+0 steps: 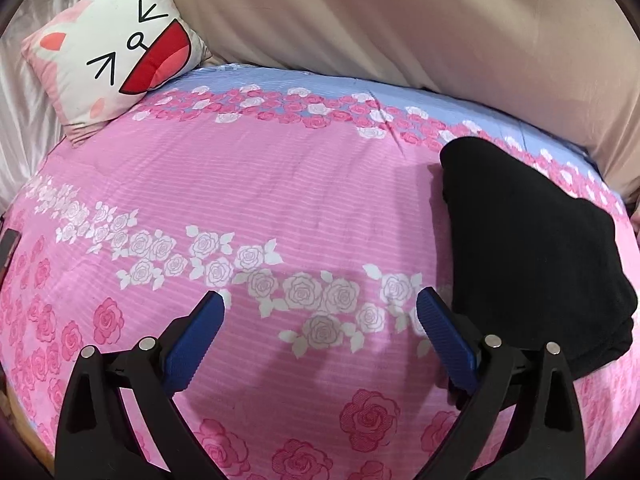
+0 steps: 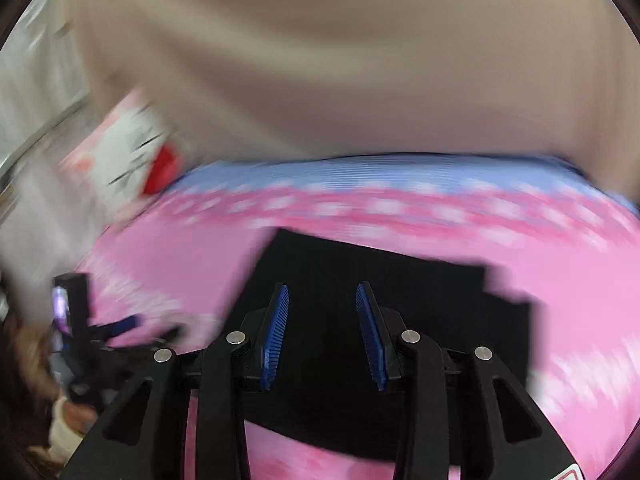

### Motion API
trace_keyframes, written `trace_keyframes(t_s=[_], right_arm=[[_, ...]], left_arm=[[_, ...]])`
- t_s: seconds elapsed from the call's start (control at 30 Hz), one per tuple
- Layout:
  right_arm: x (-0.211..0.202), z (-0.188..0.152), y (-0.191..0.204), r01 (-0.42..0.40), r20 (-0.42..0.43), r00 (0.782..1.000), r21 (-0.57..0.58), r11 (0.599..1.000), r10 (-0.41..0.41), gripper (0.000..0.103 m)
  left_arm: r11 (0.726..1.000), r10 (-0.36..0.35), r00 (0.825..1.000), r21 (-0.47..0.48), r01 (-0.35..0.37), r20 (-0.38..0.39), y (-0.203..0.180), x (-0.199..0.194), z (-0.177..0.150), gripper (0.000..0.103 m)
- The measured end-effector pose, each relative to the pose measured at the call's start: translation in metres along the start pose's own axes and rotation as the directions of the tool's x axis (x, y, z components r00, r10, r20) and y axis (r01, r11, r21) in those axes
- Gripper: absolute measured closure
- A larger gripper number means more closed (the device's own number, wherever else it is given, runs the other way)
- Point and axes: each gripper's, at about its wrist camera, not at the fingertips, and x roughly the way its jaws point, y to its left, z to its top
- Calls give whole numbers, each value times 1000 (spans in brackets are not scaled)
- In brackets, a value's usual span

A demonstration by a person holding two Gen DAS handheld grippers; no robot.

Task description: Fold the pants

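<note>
Two grippers hang over a bed (image 1: pixel 280 200) spread with pink rose-print bedding, and the black pants (image 1: pixel 532 248) lie on it as a compact, roughly rectangular stack, apparently already folded over on themselves. In the left wrist view the stack sits at the right side of the bed, its far corner just short of the blue band of the cover near the beige draped cloth (image 1: pixel 400 20); a cat-face cushion (image 1: pixel 116 44) leans at the far left corner, well apart from it.

Judging by the soft edges and the layered lip at the near corner, the pants are light, limp cloth with no stiffness: they will sag and slide open if lifted by one layer. The sensible hold is on a folded edge or corner, pinching all layers together, with both grippers spaced along the same edge so the stack keeps its shape.

Left gripper (image 1: pixel 320 308) has its jaws wide apart with nothing between them; bare bedding shows in the gap, and the pants lie just beside the right-hand blue pad (image 1: pixel 444 340), not between the two.

Right gripper (image 2: pixel 322 300) is above the middle of the pants (image 2: pixel 400 280). Its jaws stand a little apart and clamp nothing, though this view is motion-blurred.
</note>
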Motion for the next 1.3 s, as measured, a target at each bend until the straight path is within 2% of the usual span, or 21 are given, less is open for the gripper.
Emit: trace_keyframes(t_s=[0.1,0.2,0.3,0.37,0.43,0.5,0.53,0.57,0.6,0.63,0.67,0.77,0.9,0.93,1.03,1.1,1.17,1.2,1.23,1.27,1.3], right_arm=[[75,33,23,-30,-79,997,-81,996,23,95],[182,27,21,-21,-275,961,-51,998,6,101],[201,28,36,-30,-232,973,-75,997,12,103],[193,34,40,-31,-234,972,-40,999,21,103],[167,35,40,-61,-183,981,-19,998,56,103],[154,25,29,-22,-158,987,-22,1000,18,103],[160,21,23,3,-190,982,-27,1000,-8,103],[166,14,11,-18,-229,973,-4,1000,16,103],[155,10,-4,-75,-208,974,82,994,90,103],[138,9,-15,-92,-194,974,132,987,117,103],[110,9,-23,-82,-153,983,153,985,106,91],[40,-6,-55,36,-24,999,182,983,-32,54],[0,-49,-117,188,-72,982,292,938,-175,54],[-5,-58,-131,192,-85,981,318,928,-174,54],[-3,-78,-152,107,-94,993,411,905,-75,54],[0,-84,-155,54,-79,997,418,907,-23,43],[9,-83,-154,58,-87,996,403,913,-25,41],[10,-83,-152,64,-87,996,388,920,-33,42],[13,-83,-148,68,-79,996,363,929,-42,52],[14,-83,-144,66,-76,996,347,936,-42,78],[9,-86,-143,38,-72,997,344,938,-14,82]], left_arm=[[1000,-15,1000,-12,15,15,8,-6,-1,8],[1000,-4,1000,-16,5,29,20,-10,-1,8],[1000,13,1000,-23,-13,28,32,-9,1,8],[999,17,1000,-33,-17,21,38,-6,3,8],[999,7,1000,-42,-6,26,42,-7,5,8],[999,-6,999,-44,7,37,42,-9,6,8],[999,-15,999,-42,17,37,40,-8,6,8],[999,-20,999,-38,21,34,37,-7,7,8],[999,-29,999,-22,30,25,31,-6,8,8],[999,-34,999,-8,34,19,25,-7,9,8],[999,-41,999,5,41,21,20,-8,9,8],[996,-69,997,56,66,47,1,-19,11,8],[987,-109,992,127,101,60,-36,-25,14,5],[984,-117,992,142,108,56,-45,-24,14,5],[973,-136,990,193,126,35,-81,-21,12,5],[965,-145,989,222,136,26,-101,-21,6,5],[961,-137,990,246,128,19,-114,-22,2,5],[959,-128,992,258,119,19,-120,-22,-1,5],[958,-116,993,266,108,17,-124,-21,-2,5],[958,-107,994,270,99,15,-126,-20,-3,5],[958,-95,995,273,88,13,-128,-20,-4,5]])
